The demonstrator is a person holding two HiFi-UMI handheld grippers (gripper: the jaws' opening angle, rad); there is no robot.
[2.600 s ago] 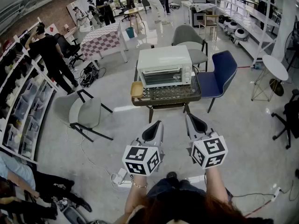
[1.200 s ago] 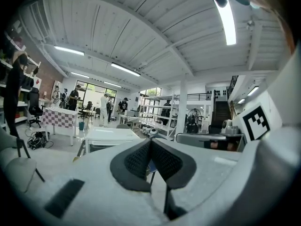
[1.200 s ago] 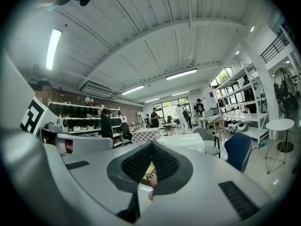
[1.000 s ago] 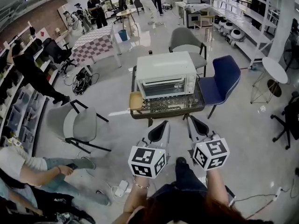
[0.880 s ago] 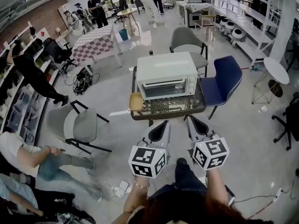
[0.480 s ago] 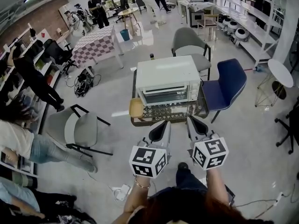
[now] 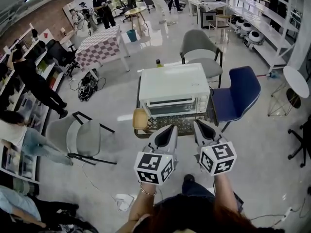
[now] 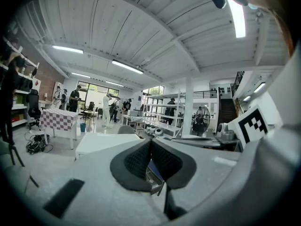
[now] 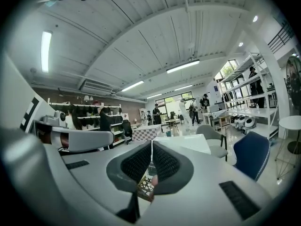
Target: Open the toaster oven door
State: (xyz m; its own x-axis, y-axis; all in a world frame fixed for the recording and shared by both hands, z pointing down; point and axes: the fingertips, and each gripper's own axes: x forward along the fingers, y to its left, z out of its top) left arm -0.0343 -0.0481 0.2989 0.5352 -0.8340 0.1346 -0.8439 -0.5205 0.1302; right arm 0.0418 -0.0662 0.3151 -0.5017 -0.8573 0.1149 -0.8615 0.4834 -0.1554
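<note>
White-cased toaster oven [image 7: 173,87] is sitting on a low patterned surface [image 7: 181,126] in the middle of a busy workshop floor. Its door is facing the person and standing shut. The steep head view is squashing the oven's front into a thin band, so the handle is hard to make out.

Both tools are being held side by side in front of the oven, their tips overlapping the surface's near edge in that view and touching nothing. The left hand-held gripper [image 7: 165,134] is showing its dark pads pressed together with nothing between them. The right hand-held gripper [image 7: 202,130] is likewise closed and empty. In each gripper view the closed jaws are blocking almost all of the oven, leaving only a strip of its white top showing.

A tan bowl [image 7: 140,119] is resting at the surface's left corner, just beside the oven. A small bottle [image 7: 158,62] is peeking out behind the oven, mostly hidden. A blue chair [image 7: 239,92] is standing close on the right and a grey chair [image 7: 200,46] behind. A second grey chair [image 7: 83,137] is sitting well apart on the left, and a checked table [image 7: 99,48] is standing farther back. People along the shelves at the left are being cut off by the frame edge.
</note>
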